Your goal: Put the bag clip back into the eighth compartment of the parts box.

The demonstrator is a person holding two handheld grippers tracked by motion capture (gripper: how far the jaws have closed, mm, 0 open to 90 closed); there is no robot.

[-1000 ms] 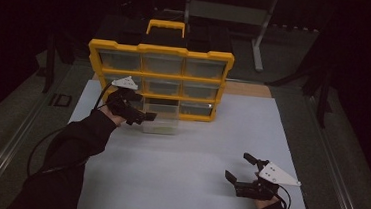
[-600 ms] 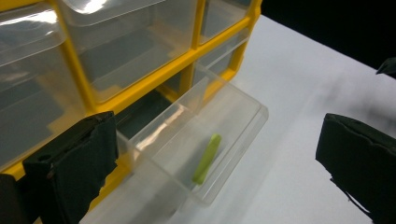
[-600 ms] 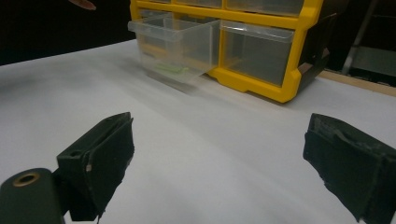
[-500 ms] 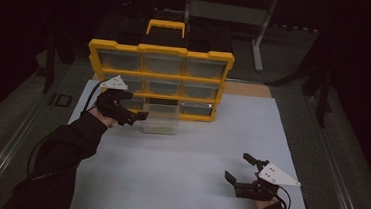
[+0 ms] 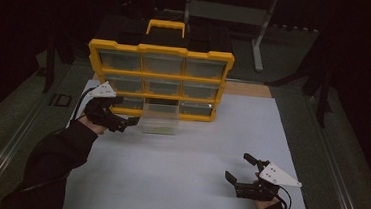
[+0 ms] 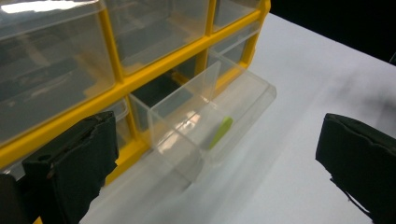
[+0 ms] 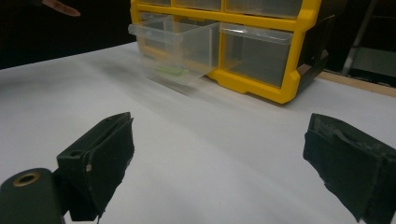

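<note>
On the white bench [image 5: 184, 154], we have the clear drawer [image 5: 160, 116] pulled out, green piece [image 6: 219, 132] inside; both grippers, left [image 5: 131, 122] and right [image 5: 241, 168], gape wide, empty.

We see that the left gripper [image 5: 133, 121] and the right gripper [image 5: 237, 170] are both black, and each one carries a light grey three-cornered plate on top and a black cable that trails from it. The fingers [image 7: 100, 161] are thick, blocky black pads with rough, worn edges, and near the left one there is a round brass-coloured hole in the black body. We also see dark long sleeves [image 5: 56, 154] on both forearms.
</note>
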